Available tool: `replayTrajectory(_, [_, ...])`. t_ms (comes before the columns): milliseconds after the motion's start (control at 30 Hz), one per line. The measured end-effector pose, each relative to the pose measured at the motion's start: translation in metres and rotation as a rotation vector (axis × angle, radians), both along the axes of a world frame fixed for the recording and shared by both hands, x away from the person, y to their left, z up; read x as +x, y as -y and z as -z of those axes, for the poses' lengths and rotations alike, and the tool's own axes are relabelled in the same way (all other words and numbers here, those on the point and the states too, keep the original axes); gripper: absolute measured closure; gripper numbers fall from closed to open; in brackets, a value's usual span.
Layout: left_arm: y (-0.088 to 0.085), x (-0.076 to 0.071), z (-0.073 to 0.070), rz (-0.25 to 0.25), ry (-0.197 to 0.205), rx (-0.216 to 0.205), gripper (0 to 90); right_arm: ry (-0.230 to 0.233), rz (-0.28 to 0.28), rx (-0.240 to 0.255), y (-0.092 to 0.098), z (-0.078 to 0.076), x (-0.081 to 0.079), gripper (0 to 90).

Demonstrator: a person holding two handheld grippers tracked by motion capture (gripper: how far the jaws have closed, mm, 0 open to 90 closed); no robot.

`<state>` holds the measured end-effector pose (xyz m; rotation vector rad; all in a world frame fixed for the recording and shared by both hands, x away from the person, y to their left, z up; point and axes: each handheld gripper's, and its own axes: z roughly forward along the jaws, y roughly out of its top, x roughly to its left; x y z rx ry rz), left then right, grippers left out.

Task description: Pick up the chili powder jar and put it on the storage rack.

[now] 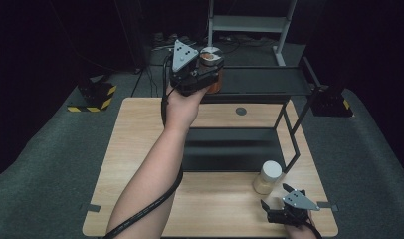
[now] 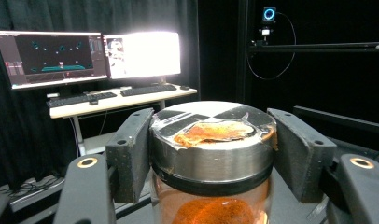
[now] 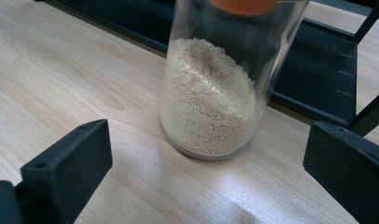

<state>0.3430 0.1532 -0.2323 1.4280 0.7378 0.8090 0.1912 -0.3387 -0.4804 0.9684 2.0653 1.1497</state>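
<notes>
A glass jar of orange powder with a silver lid is held at the left end of the black rack's top shelf. My left gripper is shut on it, and its jaws press both sides just under the lid in the left gripper view. Whether the jar rests on the shelf cannot be told. A second jar with a white lid holds pale grains and stands upright on the wooden table. My right gripper sits just in front of it, open, not touching it.
The rack's lower shelf lies flat on the table's middle, with thin black posts on its right side. A desk with two monitors stands beyond the rack. The table's near edge is close behind my right gripper.
</notes>
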Motion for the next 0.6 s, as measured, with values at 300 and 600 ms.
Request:
replayTrajectory(300, [0.0015,0.0038,0.0022,-0.005,-0.015,-0.005,34.7,0.002,-0.002,0.003,0.0009,0.0004,-0.0002,0.3])
replayTrajectory(600, [0.0002,0.0054,0.0068,0.004,-0.007,-0.012,34.5,-0.001,-0.003,0.007,0.0014,0.0003,0.0001,0.3])
